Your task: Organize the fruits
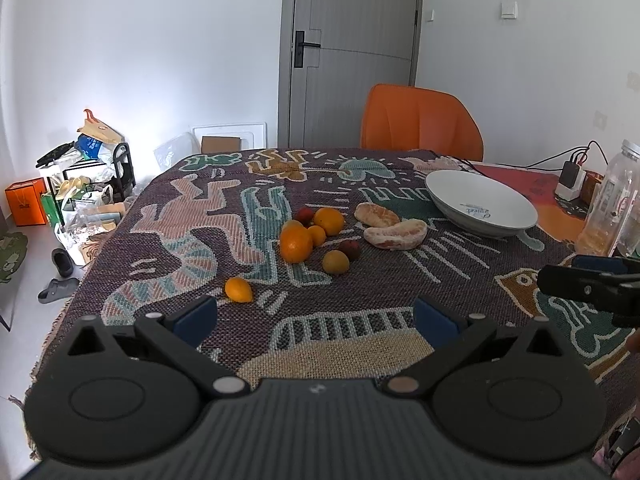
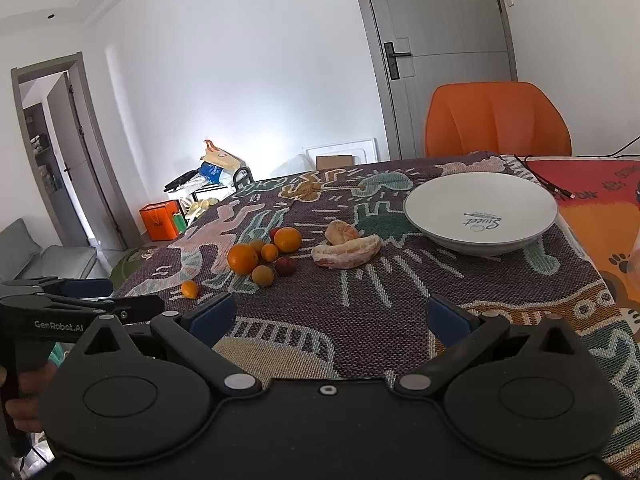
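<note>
Several fruits lie on the patterned tablecloth (image 1: 224, 220): a large orange (image 1: 296, 243), a second orange (image 1: 329, 221), a small kumquat (image 1: 238, 289) apart at the near left, a yellowish plum (image 1: 335, 262), red lychees (image 1: 349, 249), and peeled pomelo pieces (image 1: 395, 233). A white bowl (image 1: 452, 196) stands empty at the right; it also shows in the right wrist view (image 2: 448, 200). My left gripper (image 1: 315, 316) is open and empty, near the kumquat. My right gripper (image 2: 332, 316) is open and empty, short of the fruits (image 2: 242, 258).
An orange chair (image 1: 420, 122) stands behind the table. A glass jar (image 1: 612, 200) and a charger with cables (image 1: 570, 176) are at the far right. Bags and clutter (image 1: 80, 176) sit on the floor to the left. A grey door (image 1: 352, 48) is behind.
</note>
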### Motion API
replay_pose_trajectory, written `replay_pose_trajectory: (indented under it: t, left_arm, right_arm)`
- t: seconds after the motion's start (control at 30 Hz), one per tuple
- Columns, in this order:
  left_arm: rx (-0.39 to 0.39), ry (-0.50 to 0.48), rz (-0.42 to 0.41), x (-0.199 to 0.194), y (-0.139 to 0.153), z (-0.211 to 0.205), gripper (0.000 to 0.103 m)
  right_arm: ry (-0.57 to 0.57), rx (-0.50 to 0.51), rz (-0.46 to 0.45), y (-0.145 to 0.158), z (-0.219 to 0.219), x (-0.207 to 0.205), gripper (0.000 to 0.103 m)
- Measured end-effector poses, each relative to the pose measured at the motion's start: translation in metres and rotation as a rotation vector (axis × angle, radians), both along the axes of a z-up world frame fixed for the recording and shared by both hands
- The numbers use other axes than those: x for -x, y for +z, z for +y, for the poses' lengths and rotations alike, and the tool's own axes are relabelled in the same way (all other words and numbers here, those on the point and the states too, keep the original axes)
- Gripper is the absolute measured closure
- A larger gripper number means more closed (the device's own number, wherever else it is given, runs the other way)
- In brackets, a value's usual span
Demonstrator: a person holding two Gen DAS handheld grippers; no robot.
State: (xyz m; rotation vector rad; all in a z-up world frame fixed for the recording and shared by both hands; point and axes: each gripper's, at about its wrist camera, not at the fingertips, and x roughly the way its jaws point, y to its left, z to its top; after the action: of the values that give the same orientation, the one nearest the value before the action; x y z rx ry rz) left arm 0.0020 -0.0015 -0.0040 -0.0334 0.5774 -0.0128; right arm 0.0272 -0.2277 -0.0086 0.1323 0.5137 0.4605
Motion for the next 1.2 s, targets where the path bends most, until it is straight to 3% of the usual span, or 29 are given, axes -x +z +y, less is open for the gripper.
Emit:
replay_pose_trajectory:
  t: [1.2]
  left_arm:
    - [0.003, 0.009, -0.002, 0.0006, 0.0009, 0.0054, 0.000]
  right_arm:
    - [0.000, 0.027, -0.004, 0.0017, 0.0043, 0.0000, 0.000]
